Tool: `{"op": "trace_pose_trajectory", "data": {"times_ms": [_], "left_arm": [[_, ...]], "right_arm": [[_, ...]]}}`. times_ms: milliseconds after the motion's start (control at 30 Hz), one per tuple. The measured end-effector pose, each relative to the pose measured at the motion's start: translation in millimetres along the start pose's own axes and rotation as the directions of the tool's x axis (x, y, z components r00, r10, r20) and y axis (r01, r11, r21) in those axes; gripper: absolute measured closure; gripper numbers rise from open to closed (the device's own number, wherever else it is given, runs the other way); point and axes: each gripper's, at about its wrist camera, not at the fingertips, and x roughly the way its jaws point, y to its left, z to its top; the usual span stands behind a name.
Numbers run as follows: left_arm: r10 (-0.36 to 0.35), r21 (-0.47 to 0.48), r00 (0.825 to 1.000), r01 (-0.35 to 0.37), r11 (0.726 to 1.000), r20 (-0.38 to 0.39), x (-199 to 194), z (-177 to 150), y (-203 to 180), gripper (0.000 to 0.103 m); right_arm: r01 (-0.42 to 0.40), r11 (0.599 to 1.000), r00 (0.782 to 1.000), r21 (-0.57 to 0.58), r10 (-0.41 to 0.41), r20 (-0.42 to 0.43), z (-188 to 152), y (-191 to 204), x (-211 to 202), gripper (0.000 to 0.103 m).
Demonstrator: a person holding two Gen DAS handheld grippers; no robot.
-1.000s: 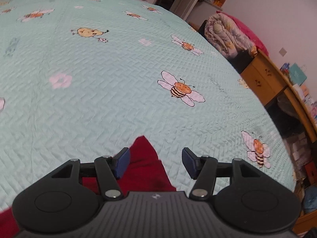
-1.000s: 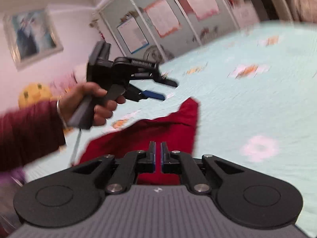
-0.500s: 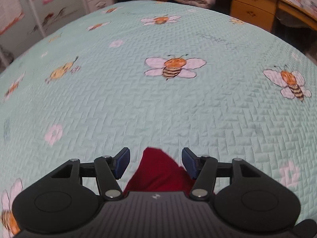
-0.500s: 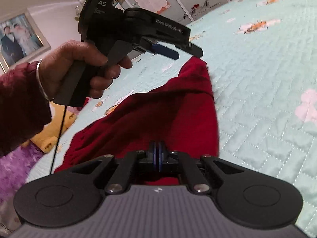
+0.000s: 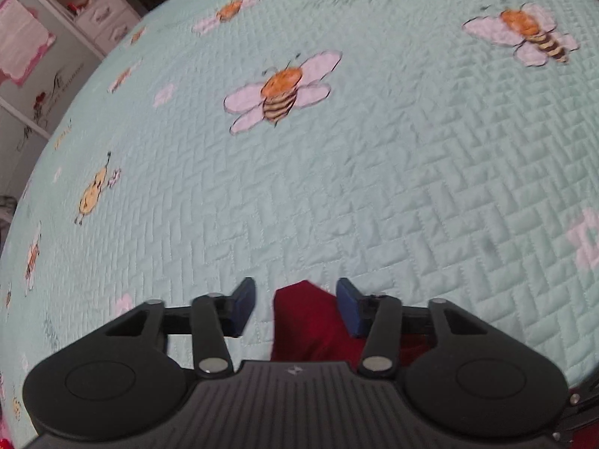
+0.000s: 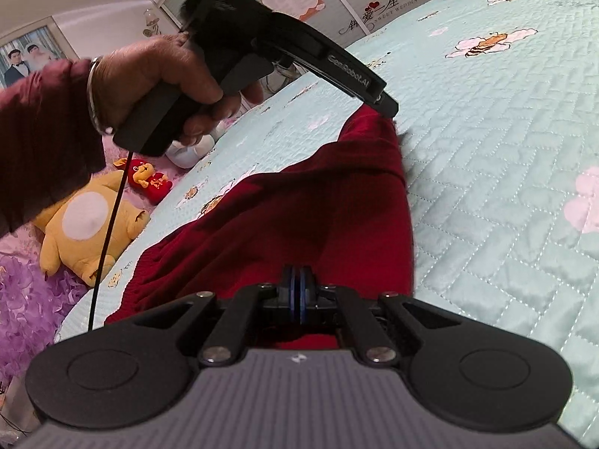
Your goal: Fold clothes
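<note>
Quilt (image 5: 374, 187) roomy; R gripper (image 6: 298, 292) pinches garment (image 6: 299, 209) (hem).

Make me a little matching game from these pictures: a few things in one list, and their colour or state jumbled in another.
Things:
1. left gripper
2. right gripper
3. bedspread
4. soft toy

States:
A. yellow, lying beside the bed
B. shut on the red garment
C. pale green with bees
D. open, over a corner of the garment

Pairs: 1-D, 2-B, 3-C, 4-A
</note>
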Motion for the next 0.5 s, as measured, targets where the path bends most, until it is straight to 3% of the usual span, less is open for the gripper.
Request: {"op": "trace_pose_trajectory", "data": {"times_ms": [100, 200, 300, 500], "left_arm": [[-0.012, 0.049, 1.0, 0.012, 0.999, -0.011, 0, 5, -3, 0.068], [-0.025, 0.109, 0.999, 0.029, 0.994, -0.039, 1, 6, -8, 0.065], [0.007, 0.157, 0.998, 0.003, 0.988, -0.064, 3, 4, -11, 0.054], [-0.023, 0.181, 0.999, 0.029, 0.983, -0.036, -12, 4, -16, 0.052]], "right_arm": [[0.007, 1.0, 1.0, -0.01, -0.007, 0.001, 0, 2, 0, 0.102], [0.023, 0.999, 1.0, -0.035, -0.022, 0.003, -1, 6, 1, 0.102], [0.045, 0.996, 0.999, -0.071, -0.045, 0.008, -2, 11, 2, 0.102], [0.073, 0.99, 0.997, -0.119, -0.072, 0.014, -3, 16, 4, 0.102]]}}
